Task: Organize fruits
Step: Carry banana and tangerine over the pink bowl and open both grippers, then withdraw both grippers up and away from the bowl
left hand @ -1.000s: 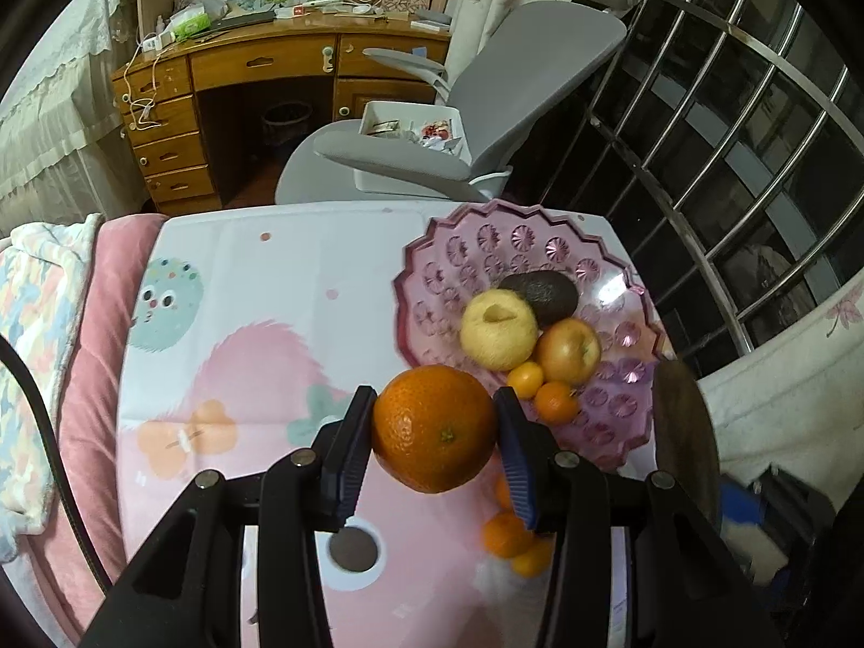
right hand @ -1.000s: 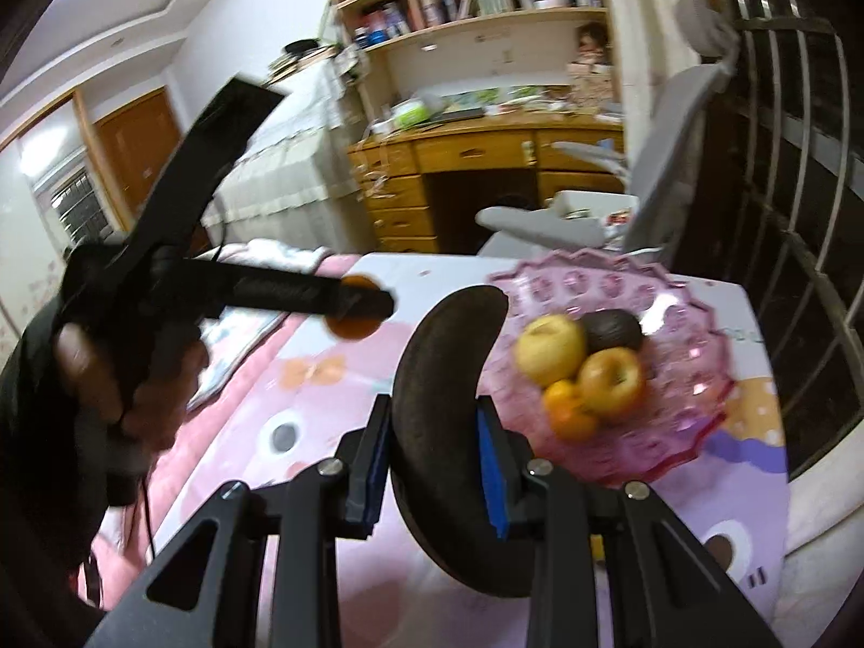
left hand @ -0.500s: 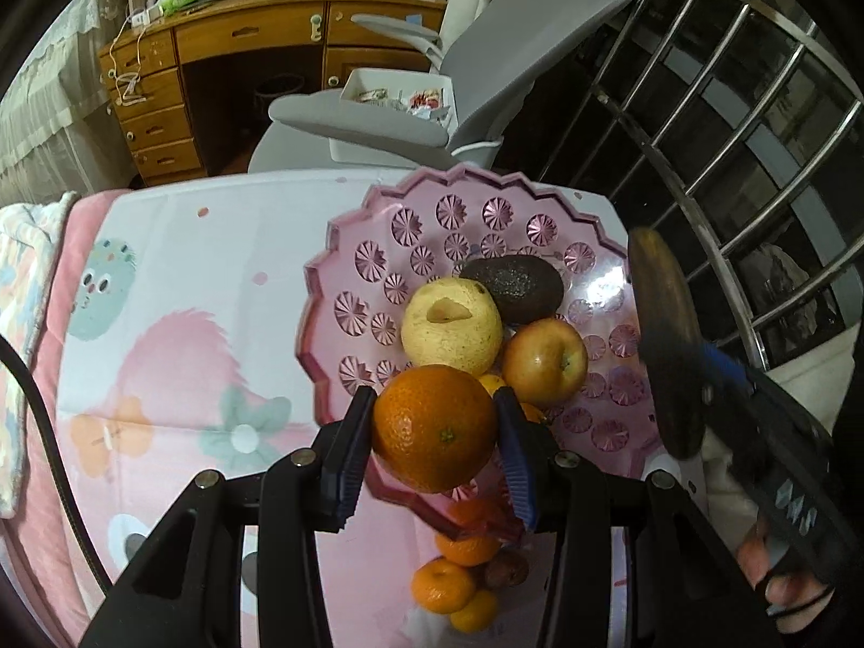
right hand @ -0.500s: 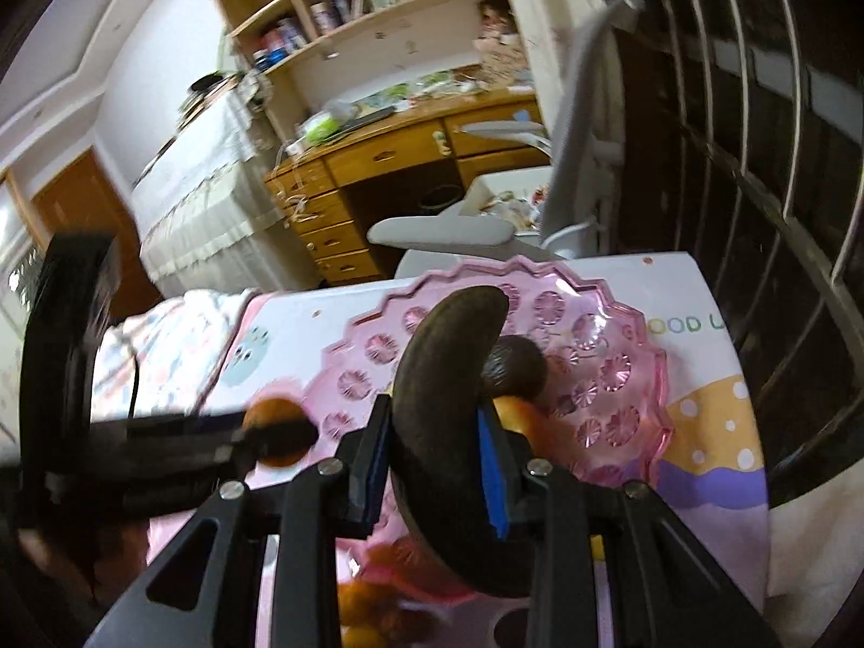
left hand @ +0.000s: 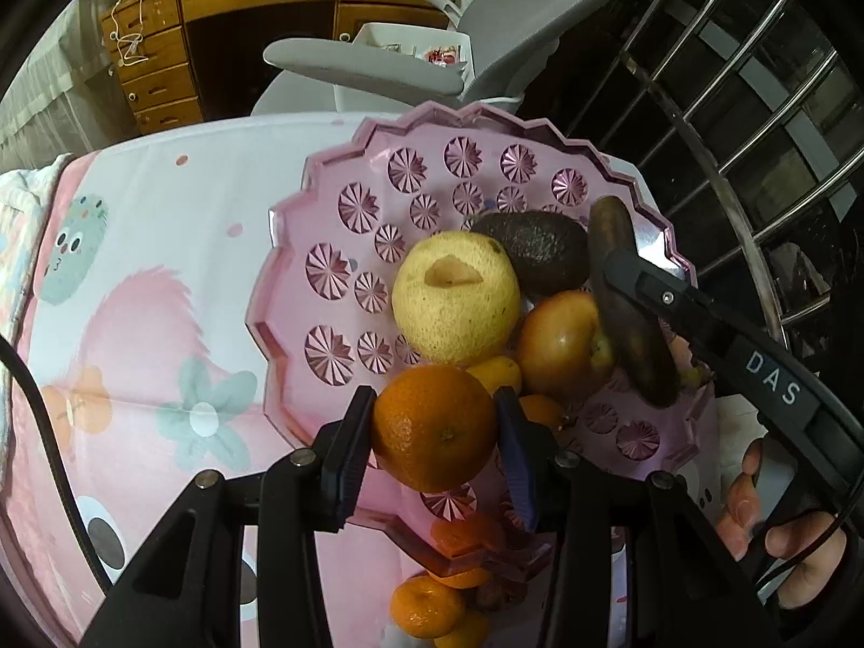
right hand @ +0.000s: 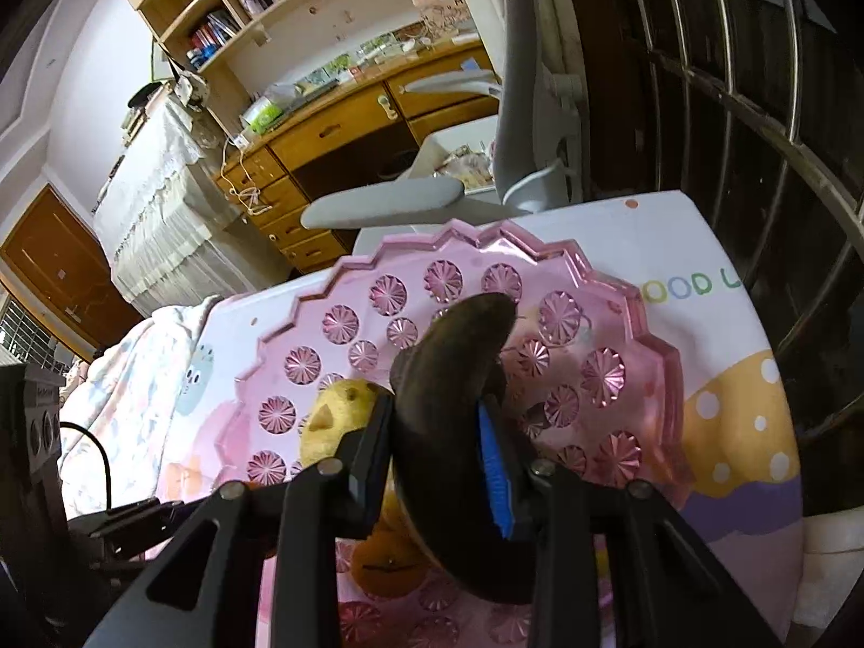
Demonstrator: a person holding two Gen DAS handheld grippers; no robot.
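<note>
2 grippers grip fruit: left gripper [left hand: 434, 426] an orange [left hand: 434, 428] (over the bowl [left hand: 302, 291]).

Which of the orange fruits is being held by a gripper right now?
The big orange, clamped between the left gripper's jaws above the pink bowl's near rim. The small mandarins lie loose.

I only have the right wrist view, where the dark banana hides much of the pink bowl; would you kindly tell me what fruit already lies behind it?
Observer: A yellow pear, an avocado and an apple sit together in the bowl.
Operator: Thank you. What is the left claw carrying?
Observer: The left claw is shut on a large orange, over the bowl's near edge.
Operator: Is any fruit outside the bowl?
Observer: Yes, small tangerines lie on the table by the near rim.
</note>
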